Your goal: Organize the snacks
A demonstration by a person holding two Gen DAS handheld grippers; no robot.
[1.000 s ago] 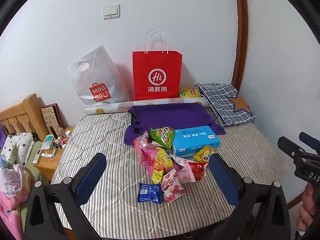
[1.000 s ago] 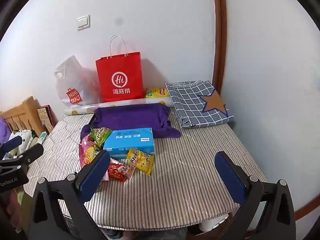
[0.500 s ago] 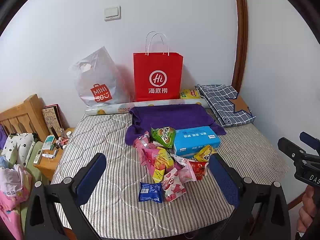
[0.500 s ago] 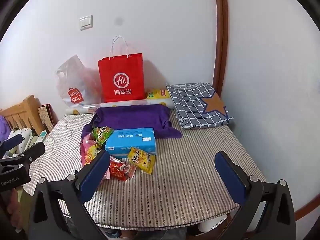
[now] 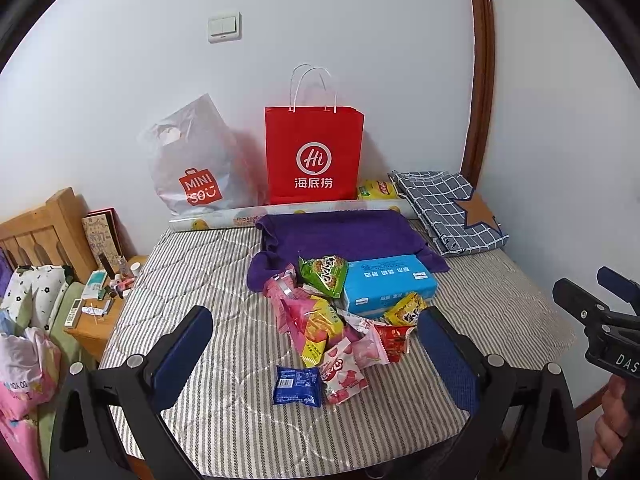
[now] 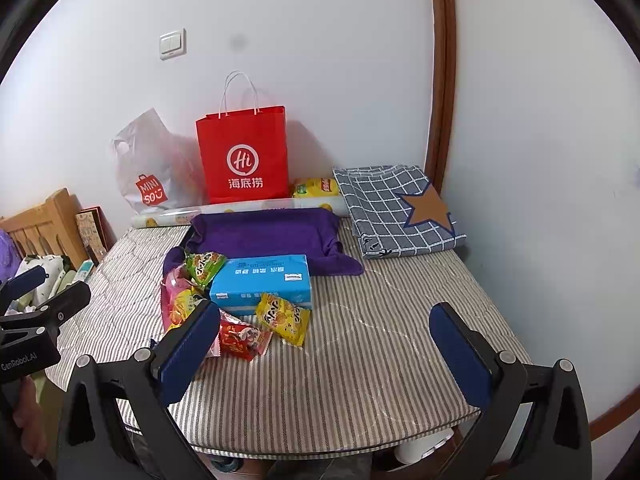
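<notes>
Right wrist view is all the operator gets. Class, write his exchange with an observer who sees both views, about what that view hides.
Operator: What does my finger hide?
Observer: A blue packet, nearest the mattress front edge.
Operator: Anything beside it?
Observer: A pink packet, just to its right.
Operator: And left of the mattress?
Observer: A nightstand with a remote on it.

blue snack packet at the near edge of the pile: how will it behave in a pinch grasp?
The blue snack packet looks like a puffed foil pillow pack, so probably light and crushable. Its glossy film may slip between the pads. It lies flat on the striped mattress, apart from the pile, so it should slide, not roll.
</notes>
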